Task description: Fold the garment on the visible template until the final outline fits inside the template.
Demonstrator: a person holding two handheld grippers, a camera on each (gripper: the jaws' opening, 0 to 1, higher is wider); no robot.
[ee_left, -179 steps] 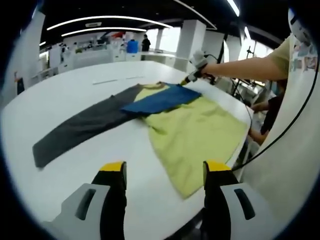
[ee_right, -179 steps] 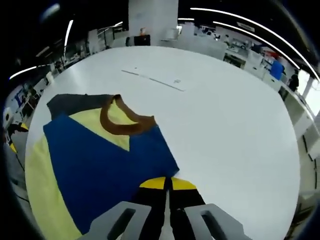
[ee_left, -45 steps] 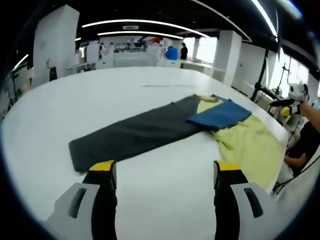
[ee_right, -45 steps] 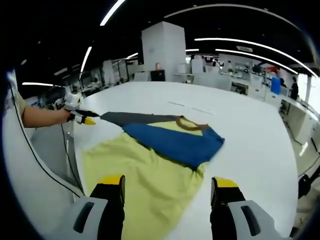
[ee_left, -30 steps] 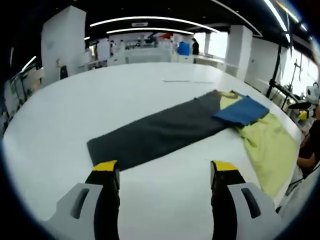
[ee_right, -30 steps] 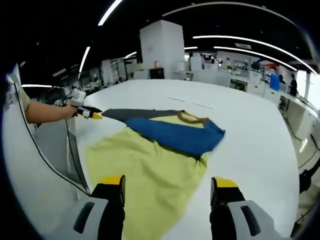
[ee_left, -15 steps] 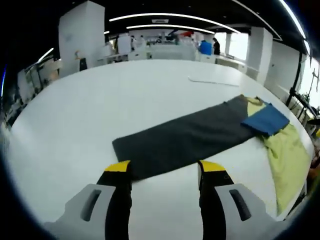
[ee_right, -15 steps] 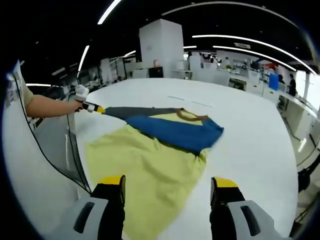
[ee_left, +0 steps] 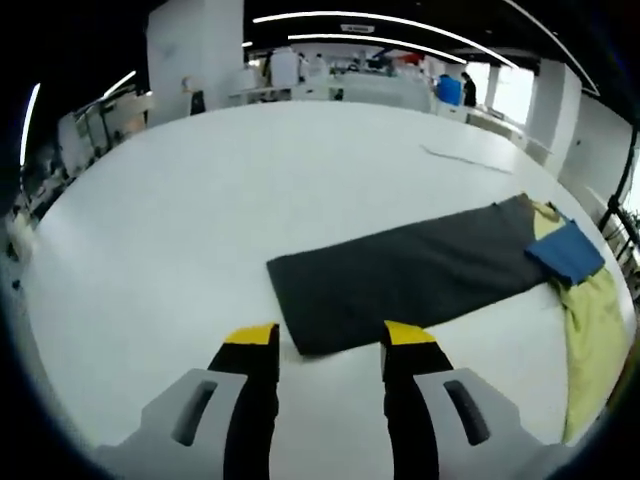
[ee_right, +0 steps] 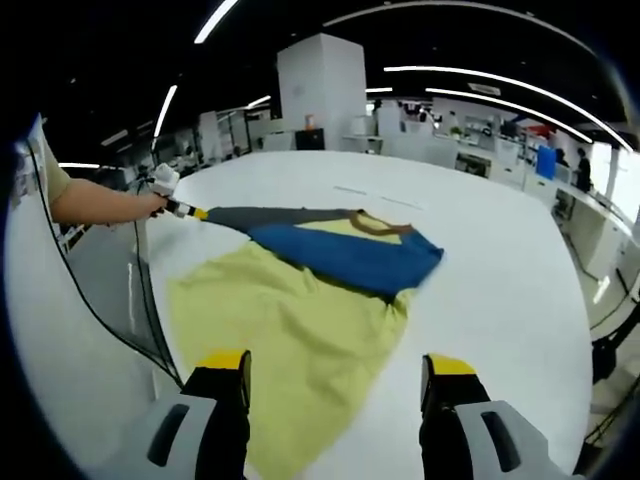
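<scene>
The garment lies flat on the white table (ee_left: pixel 150 200): a yellow-green body (ee_right: pixel 300 320), a blue sleeve (ee_right: pixel 345 255) folded across the chest, a brown collar (ee_right: pixel 380 225), and a dark grey sleeve (ee_left: pixel 420 275) stretched straight out. My left gripper (ee_left: pixel 328 345) is open, with the grey sleeve's end corner lying just between its yellow fingertips (ee_left: pixel 250 336). In the right gripper view, the left gripper (ee_right: pixel 188 211) sits at that sleeve's far tip, held by a person's hand. My right gripper (ee_right: pixel 336 365) is open over the yellow hem, holding nothing.
A thin pale strip (ee_left: pixel 465 160) lies on the table beyond the garment, also seen as a strip (ee_right: pixel 365 192) in the right gripper view. A cable (ee_right: pixel 135 300) hangs past the table's near edge. Desks and pillars stand far behind.
The left gripper has come up to the end of the grey sleeve, and its jaws stand a little narrower. The right gripper has stayed open above the hem.
</scene>
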